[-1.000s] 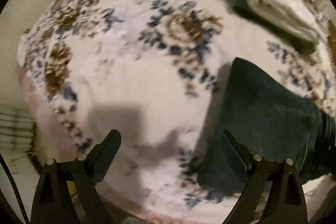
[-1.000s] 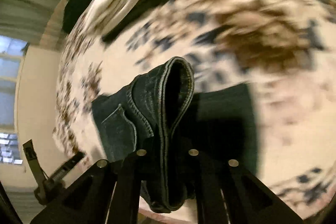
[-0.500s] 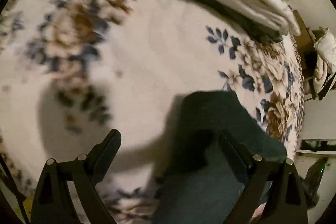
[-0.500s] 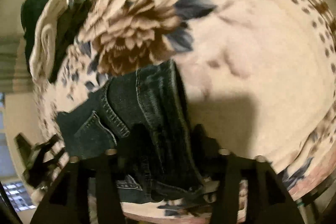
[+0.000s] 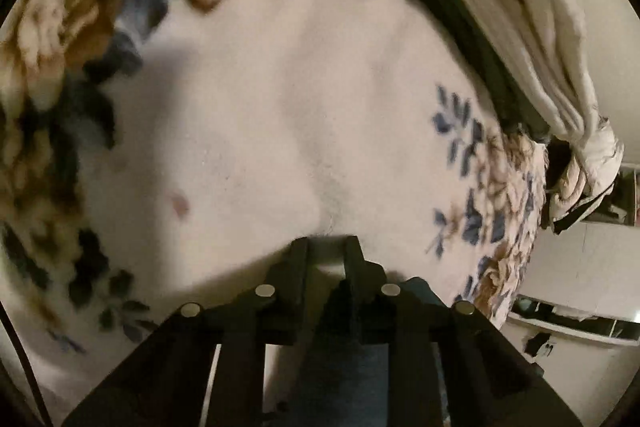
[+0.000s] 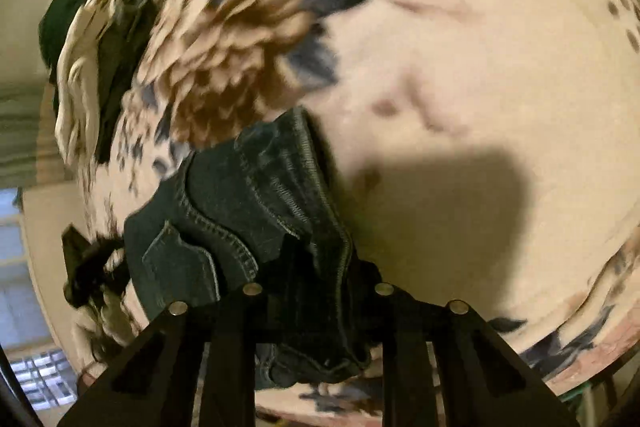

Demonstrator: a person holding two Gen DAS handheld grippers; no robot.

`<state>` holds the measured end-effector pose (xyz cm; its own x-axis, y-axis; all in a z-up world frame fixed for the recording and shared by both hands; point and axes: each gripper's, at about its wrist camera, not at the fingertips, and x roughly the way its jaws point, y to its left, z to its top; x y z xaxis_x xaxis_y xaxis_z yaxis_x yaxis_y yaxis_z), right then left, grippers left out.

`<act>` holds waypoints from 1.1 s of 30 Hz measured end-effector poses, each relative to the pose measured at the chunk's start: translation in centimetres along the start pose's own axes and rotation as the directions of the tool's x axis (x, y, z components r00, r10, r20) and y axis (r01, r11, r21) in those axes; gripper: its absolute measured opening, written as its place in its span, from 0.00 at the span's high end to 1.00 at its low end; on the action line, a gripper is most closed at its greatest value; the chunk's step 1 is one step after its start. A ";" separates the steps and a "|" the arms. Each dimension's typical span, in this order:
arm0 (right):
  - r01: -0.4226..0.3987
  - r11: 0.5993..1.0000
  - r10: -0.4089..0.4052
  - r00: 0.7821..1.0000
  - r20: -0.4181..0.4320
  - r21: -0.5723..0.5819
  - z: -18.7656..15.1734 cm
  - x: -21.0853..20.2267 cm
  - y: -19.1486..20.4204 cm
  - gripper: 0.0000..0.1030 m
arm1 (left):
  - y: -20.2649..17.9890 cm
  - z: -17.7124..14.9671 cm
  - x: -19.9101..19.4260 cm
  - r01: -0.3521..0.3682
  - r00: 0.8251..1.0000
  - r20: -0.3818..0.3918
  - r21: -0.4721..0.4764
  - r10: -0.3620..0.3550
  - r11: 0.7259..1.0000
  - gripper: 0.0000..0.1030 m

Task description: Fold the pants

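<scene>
Since a second ago the left gripper [image 5: 326, 247] has gone from wide open above the blanket to nearly shut, fingers drawn close with a thin gap showing between the tips. Dark denim sits right under and behind those fingers, so my guess is it's pinching an edge of the pants [image 6: 256, 211], though I can't see the fabric between the pads clearly. It's also swung toward the pile of cream and dark green laundry [image 5: 520, 39] at the far edge of the floral blanket [image 5: 300, 87].

Over on the right, the right gripper [image 6: 316, 267] is clamped on the waistband end of the jeans, same as before, but the denim now lies lower against the blanket, back pocket facing up, instead of hanging in a loop. You can spot the other gripper at the far end of the jeans too.

So both ends look held now, which probably means a fold or a drag is next. Motion blur everywhere, so take that loosely.
</scene>
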<state>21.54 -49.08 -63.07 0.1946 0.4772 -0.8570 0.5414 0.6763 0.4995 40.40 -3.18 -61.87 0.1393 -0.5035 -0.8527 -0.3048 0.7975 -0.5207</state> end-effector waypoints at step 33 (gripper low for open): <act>-0.311 0.949 0.311 0.950 0.015 0.045 -4.2 3.8 -3.2 0.07 | -0.7 -9.9 2.0 0.082 0.987 -0.150 0.145 -0.060 0.986 0.01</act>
<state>17.09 -47.08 -67.37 0.3652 0.6553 -0.6612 0.4901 0.4685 0.7351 31.61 -8.03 -62.84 0.0141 -0.5947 -0.8038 -0.1523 0.7932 -0.5896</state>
